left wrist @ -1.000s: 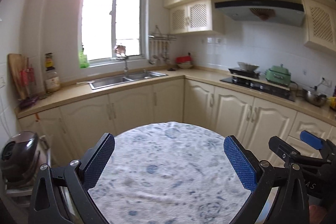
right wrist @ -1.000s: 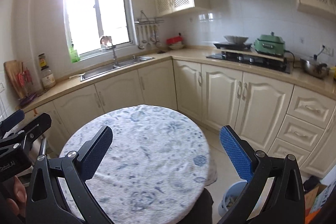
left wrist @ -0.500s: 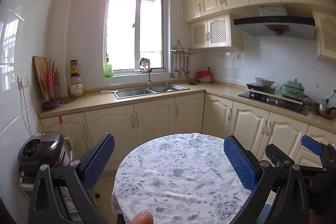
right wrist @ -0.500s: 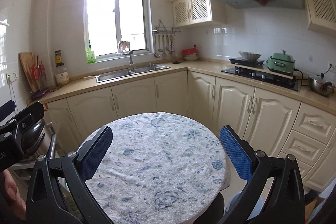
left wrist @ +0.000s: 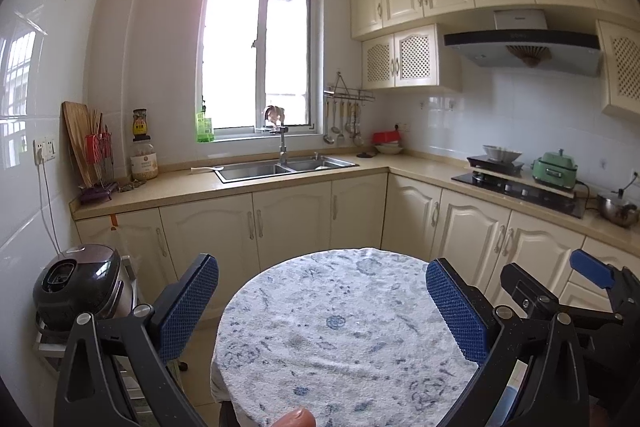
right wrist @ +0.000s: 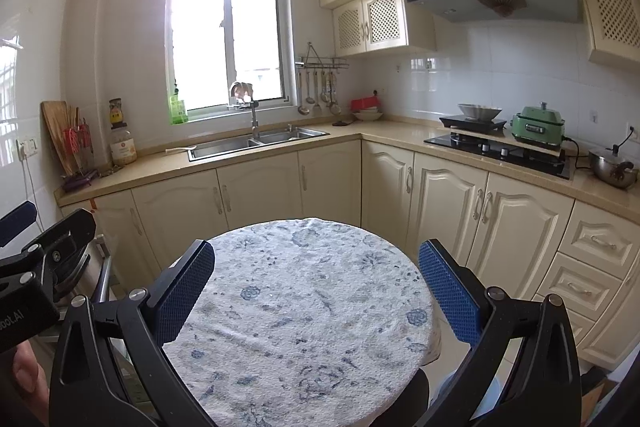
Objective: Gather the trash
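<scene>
A small round table [left wrist: 340, 327] with a white and blue patterned cloth stands in front of me; it also shows in the right wrist view [right wrist: 304, 307]. No trash shows on it. My left gripper [left wrist: 322, 307] is open and empty above the table's near side. My right gripper [right wrist: 316, 291] is open and empty, level beside it. The right gripper's body shows at the right of the left wrist view [left wrist: 568, 295]. A light blue bin [right wrist: 486, 399] is partly visible below the table's right edge.
Cream cabinets and a beige counter [left wrist: 240, 183] run along the back and right walls. A steel sink [left wrist: 284, 167] sits under the window. A stove [right wrist: 500, 147], a green pot [right wrist: 538, 125] and a steel bowl [right wrist: 614, 167] stand at right. A rice cooker [left wrist: 76, 283] sits at left.
Both views have tilted up and pulled back from the table, so more wall and ceiling show. The grippers stay open and empty.
</scene>
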A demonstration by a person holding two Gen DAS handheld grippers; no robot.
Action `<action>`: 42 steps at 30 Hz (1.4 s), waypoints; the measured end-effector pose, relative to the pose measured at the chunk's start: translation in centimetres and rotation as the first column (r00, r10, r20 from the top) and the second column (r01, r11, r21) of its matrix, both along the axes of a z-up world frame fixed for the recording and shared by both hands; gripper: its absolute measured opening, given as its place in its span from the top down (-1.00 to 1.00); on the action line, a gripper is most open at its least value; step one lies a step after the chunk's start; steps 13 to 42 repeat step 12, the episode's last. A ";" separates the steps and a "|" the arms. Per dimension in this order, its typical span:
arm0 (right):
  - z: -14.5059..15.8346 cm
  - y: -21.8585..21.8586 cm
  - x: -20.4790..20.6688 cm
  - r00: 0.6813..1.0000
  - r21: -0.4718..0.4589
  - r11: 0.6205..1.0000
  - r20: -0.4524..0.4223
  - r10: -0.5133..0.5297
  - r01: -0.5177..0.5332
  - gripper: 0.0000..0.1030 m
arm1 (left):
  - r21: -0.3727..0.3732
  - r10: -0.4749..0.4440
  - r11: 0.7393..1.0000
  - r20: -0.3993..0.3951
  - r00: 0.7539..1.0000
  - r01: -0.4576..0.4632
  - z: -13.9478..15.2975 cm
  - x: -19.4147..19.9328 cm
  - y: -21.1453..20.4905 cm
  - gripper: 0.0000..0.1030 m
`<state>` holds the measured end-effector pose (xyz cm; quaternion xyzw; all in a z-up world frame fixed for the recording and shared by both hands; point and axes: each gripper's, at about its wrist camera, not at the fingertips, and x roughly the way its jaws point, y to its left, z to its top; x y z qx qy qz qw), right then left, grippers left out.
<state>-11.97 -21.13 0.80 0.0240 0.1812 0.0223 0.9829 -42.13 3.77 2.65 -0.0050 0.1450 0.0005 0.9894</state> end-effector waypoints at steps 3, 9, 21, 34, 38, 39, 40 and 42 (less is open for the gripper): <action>0.0 0.0 0.0 1.000 0.000 1.000 -0.002 0.003 -0.003 -1.00 | -0.003 -0.005 1.000 0.002 1.000 0.005 -0.2 -0.1 -0.1 -0.99; 0.0 0.1 0.0 1.000 0.000 1.000 -0.003 0.008 -0.008 -1.00 | -0.022 -0.013 1.000 0.023 1.000 0.014 -0.8 -0.8 0.0 -0.99; 0.0 0.1 0.0 1.000 0.002 1.000 -0.004 0.012 -0.012 -1.00 | -0.034 -0.014 0.999 0.032 0.999 0.015 -1.1 -1.4 -0.5 -0.99; 0.0 0.1 0.0 1.000 0.002 1.000 -0.004 0.012 -0.012 -1.00 | -0.034 -0.014 0.999 0.032 0.999 0.015 -1.1 -1.4 -0.5 -0.99; 0.0 0.1 0.0 1.000 0.002 1.000 -0.004 0.012 -0.012 -1.00 | -0.034 -0.014 0.999 0.032 0.999 0.015 -1.1 -1.4 -0.5 -0.99; 0.0 0.1 0.0 1.000 0.002 1.000 -0.004 0.012 -0.012 -1.00 | -0.034 -0.014 0.999 0.032 0.999 0.015 -1.1 -1.4 -0.5 -0.99; 0.0 0.1 0.0 1.000 0.002 1.000 -0.004 0.012 -0.012 -1.00 | -0.034 -0.014 0.999 0.032 0.999 0.015 -1.1 -1.4 -0.5 -0.99; 0.0 0.1 0.0 1.000 0.002 1.000 -0.004 0.012 -0.012 -1.00 | -0.034 -0.014 0.999 0.032 0.999 0.015 -1.1 -1.4 -0.5 -0.99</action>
